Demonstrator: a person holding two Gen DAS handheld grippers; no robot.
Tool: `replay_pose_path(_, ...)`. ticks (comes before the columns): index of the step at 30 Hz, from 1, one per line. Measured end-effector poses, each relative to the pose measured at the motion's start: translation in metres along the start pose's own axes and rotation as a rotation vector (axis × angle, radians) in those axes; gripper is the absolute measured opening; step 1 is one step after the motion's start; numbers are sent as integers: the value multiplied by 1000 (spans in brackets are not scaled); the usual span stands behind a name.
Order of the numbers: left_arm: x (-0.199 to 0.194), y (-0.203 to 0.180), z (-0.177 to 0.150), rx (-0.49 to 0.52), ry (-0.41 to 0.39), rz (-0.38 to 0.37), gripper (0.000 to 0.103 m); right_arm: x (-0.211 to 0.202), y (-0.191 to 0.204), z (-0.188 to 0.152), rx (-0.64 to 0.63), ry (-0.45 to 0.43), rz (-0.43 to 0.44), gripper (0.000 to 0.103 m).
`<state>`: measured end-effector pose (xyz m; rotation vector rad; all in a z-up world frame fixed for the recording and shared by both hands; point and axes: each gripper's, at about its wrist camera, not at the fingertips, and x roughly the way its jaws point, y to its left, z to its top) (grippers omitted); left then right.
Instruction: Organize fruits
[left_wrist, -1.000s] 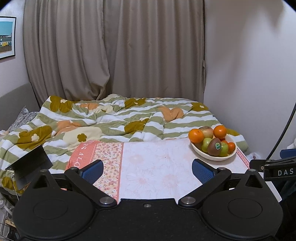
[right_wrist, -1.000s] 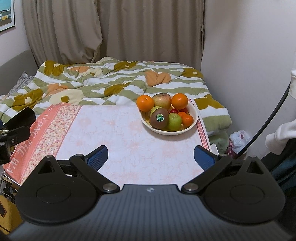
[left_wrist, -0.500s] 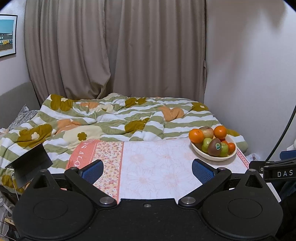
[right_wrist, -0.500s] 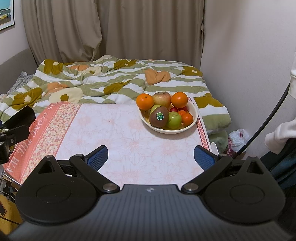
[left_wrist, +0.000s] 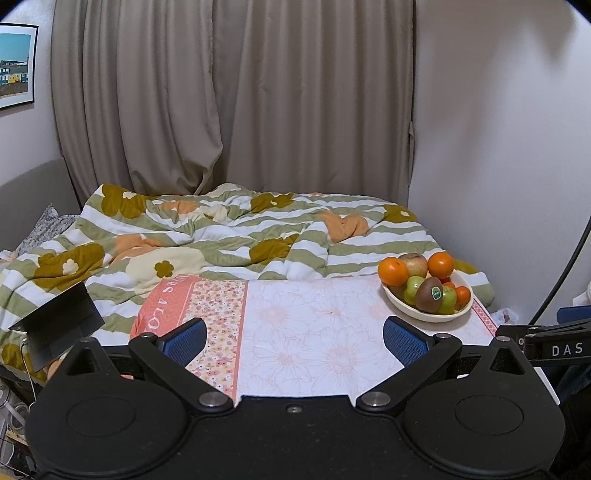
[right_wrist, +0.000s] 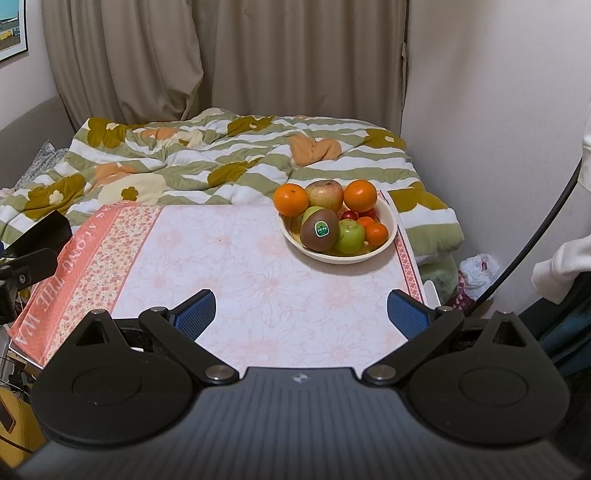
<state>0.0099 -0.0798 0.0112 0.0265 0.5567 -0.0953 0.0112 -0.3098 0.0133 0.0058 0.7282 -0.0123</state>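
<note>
Both grippers, left (left_wrist: 293, 338) and right (right_wrist: 301, 312), level over the worktop (right_wrist: 258, 280), jaws wide, empty. Bowl (right_wrist: 389, 242) at one o'clock; green sticker on kiwi (right_wrist: 319, 230), writing unreadable. "DAS" at three o'clock.

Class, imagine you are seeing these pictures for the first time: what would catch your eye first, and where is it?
The eye lands on the white bowl heaped with fruit at the far right of the table, its two oranges and the stickered kiwi brightest. Behind it spreads the rumpled striped flower-print blanket on the bed. Along the bottom edge, the right hand-held gripper stands open and empty.
</note>
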Motion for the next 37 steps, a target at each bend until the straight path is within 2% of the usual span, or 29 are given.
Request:
replay_pose_path(20, 2, 1, -1, 2, 7, 8, 103, 1, 3, -2, 3, 2, 0, 103)
replay_pose_path(37, -1, 28, -4, 9, -24, -66, 103, -10, 33, -5, 38, -10, -26, 103)
